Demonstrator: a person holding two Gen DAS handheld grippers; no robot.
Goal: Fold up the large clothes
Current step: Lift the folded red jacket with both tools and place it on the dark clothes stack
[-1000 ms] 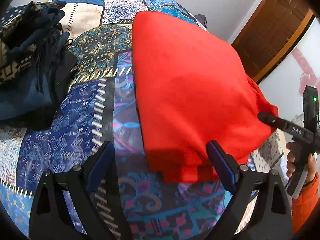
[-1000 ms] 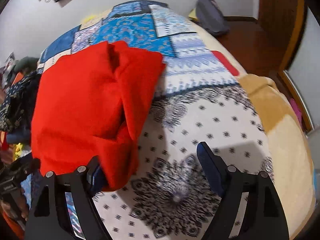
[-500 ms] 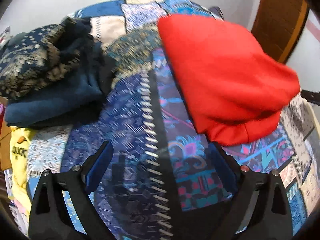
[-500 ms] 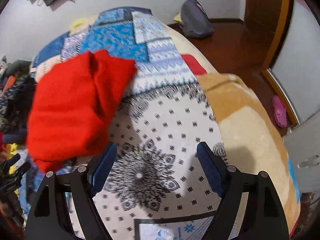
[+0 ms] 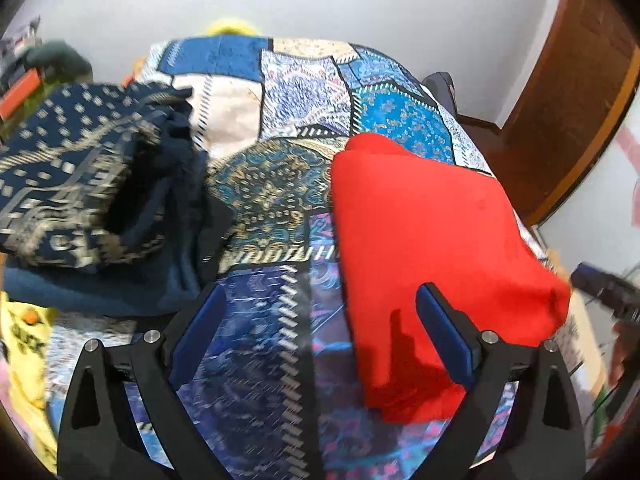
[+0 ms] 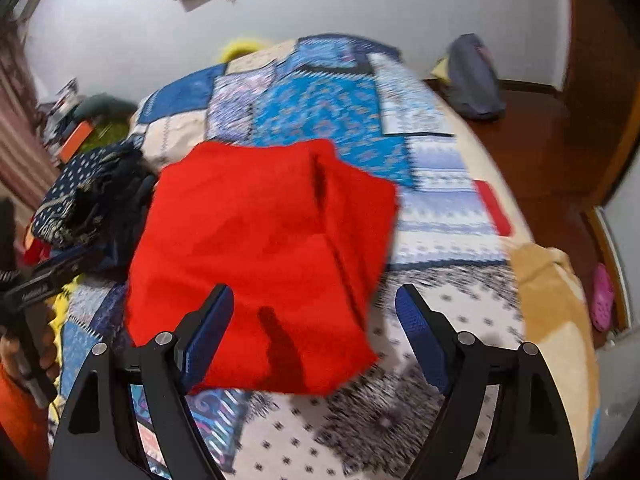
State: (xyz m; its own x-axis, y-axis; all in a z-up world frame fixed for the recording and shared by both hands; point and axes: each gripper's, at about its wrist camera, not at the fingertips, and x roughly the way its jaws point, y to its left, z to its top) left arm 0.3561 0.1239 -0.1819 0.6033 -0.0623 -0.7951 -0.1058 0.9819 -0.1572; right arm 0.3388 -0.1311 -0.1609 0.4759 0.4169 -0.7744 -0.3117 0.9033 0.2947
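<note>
A folded red garment (image 5: 424,240) lies on the patchwork bedspread (image 5: 280,184); it also shows in the right wrist view (image 6: 256,248). My left gripper (image 5: 320,320) is open and empty, held above the bed at the garment's near left edge. My right gripper (image 6: 316,320) is open and empty, held above the garment's near right corner. The right gripper (image 5: 604,288) shows blurred at the right edge of the left wrist view; the left gripper (image 6: 40,280) shows at the left edge of the right wrist view.
A pile of dark blue patterned clothes (image 5: 88,184) lies on the bed's left side, also seen in the right wrist view (image 6: 84,200). A yellow cloth (image 5: 24,344) lies by the near left. A grey bag (image 6: 472,80) sits on the wooden floor.
Both grippers swung back toward the red garment after turning away. The garment lies as before, untouched. Both grippers stay open.
</note>
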